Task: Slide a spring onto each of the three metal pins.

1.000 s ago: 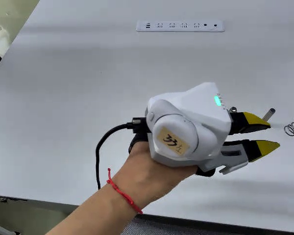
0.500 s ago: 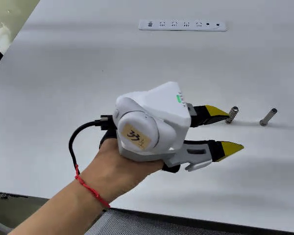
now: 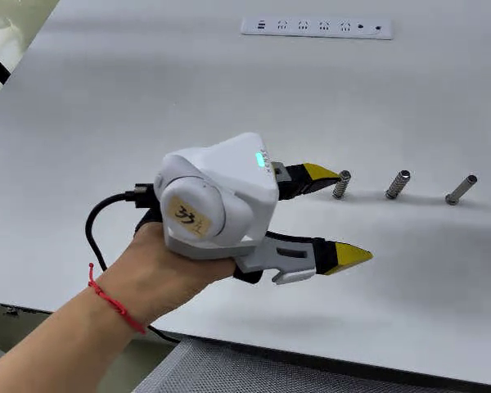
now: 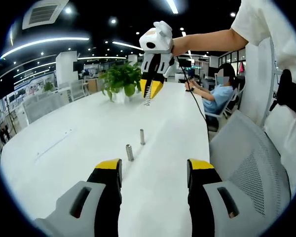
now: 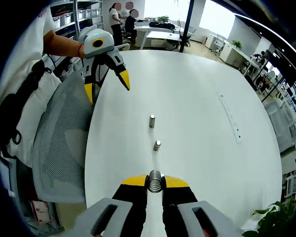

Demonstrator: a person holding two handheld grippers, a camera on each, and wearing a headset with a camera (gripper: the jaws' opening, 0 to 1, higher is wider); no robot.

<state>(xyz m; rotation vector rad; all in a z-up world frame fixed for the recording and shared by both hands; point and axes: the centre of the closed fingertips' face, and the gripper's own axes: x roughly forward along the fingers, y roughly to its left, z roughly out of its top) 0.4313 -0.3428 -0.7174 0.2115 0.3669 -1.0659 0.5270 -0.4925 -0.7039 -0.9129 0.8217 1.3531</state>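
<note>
Spring, seemingly snug, between tips of right claw

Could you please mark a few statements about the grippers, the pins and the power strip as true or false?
1. The left gripper has its jaws open and empty. True.
2. The right gripper holds nothing. False: its jaws are shut on a spring.
3. Three pins sit in a row on the table. True.
4. The power strip lies between the left gripper and the pins. False: it lies at the far side of the table, beyond the pins.
5. The right gripper rests on the table. False: it is held in the air above it.
</note>
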